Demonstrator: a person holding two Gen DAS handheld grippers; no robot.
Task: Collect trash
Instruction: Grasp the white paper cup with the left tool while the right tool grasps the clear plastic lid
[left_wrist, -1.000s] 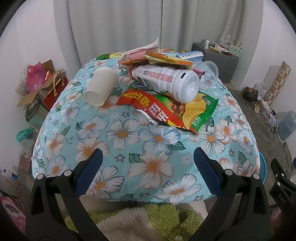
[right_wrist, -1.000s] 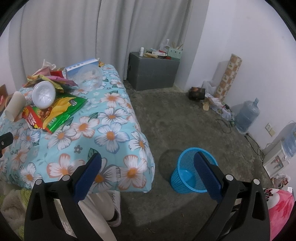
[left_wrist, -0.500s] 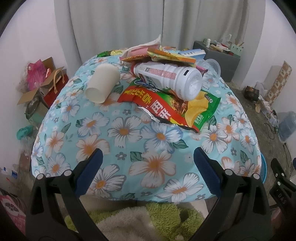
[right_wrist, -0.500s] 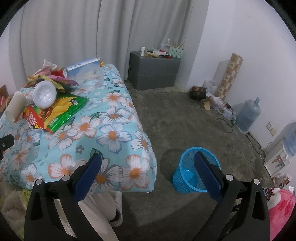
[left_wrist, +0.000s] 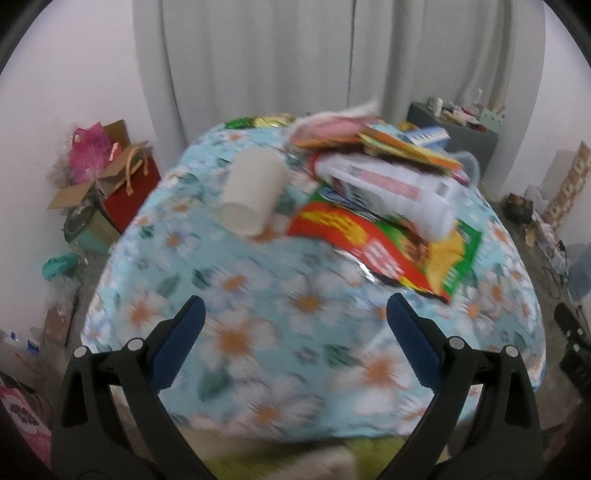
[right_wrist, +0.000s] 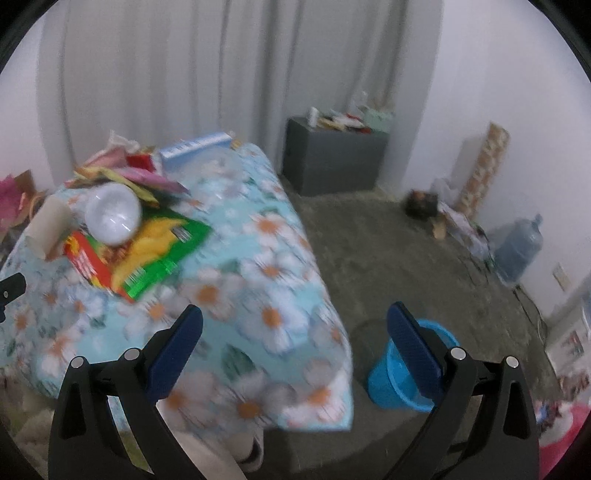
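Note:
Trash lies heaped on a table under a blue floral cloth (left_wrist: 258, 332). A white paper cup (left_wrist: 251, 192) lies on its side at the left. A white bottle (left_wrist: 391, 192) rests on a red and green chip bag (left_wrist: 384, 251), with flat wrappers (left_wrist: 369, 136) piled behind. My left gripper (left_wrist: 295, 321) hangs open over the table's near edge, short of the trash. My right gripper (right_wrist: 295, 325) is open above the table's right corner; the chip bag (right_wrist: 147, 254) and bottle (right_wrist: 112, 214) lie to its left. A blue mesh bin (right_wrist: 402, 373) stands on the floor.
A grey cabinet (right_wrist: 332, 158) with clutter stands by the curtain. Cardboard boxes and bags (left_wrist: 107, 177) crowd the floor left of the table. A water jug (right_wrist: 517, 247) and cables line the right wall. Bare concrete floor (right_wrist: 388, 258) lies between table and wall.
Both views have shifted and blurred with motion. The trash pile now sits a little higher and further from my left gripper. The right view swung left, bringing the table nearer its middle.

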